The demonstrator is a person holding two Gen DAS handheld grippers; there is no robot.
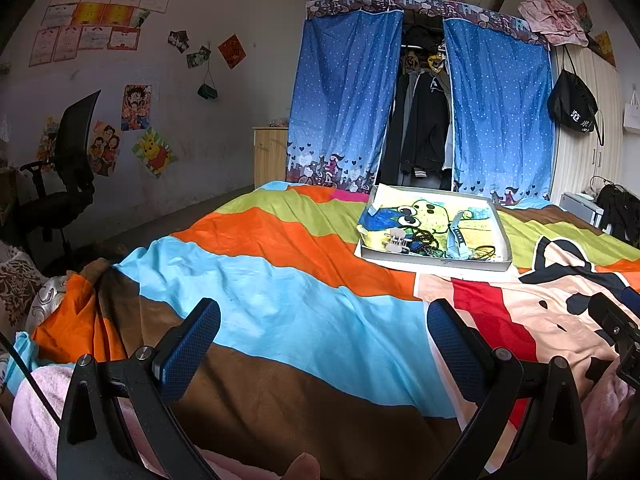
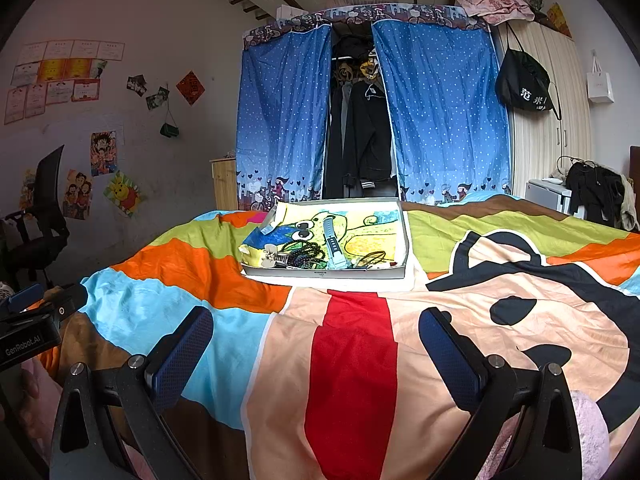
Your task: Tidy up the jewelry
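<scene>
A shallow white tray (image 1: 436, 261) (image 2: 324, 272) lined with a cartoon drawing rests on the bed, well ahead of both grippers. Inside lie a light blue watch strap (image 1: 456, 236) (image 2: 333, 246), dark bead strings (image 1: 424, 240) (image 2: 304, 254), a pale hair clip (image 1: 396, 240) (image 2: 272, 256) and a dark loop (image 2: 370, 259). My left gripper (image 1: 324, 328) is open and holds nothing, low over the blue and brown stripes. My right gripper (image 2: 316, 338) is open too, over the red and peach print.
The colourful quilt (image 1: 280, 264) (image 2: 480, 320) covers the bed. A blue curtained wardrobe (image 1: 424, 100) stands behind the tray. A black office chair (image 1: 60, 184) is at the left wall. The other gripper's body shows at the frame edges (image 1: 616, 328) (image 2: 28, 328).
</scene>
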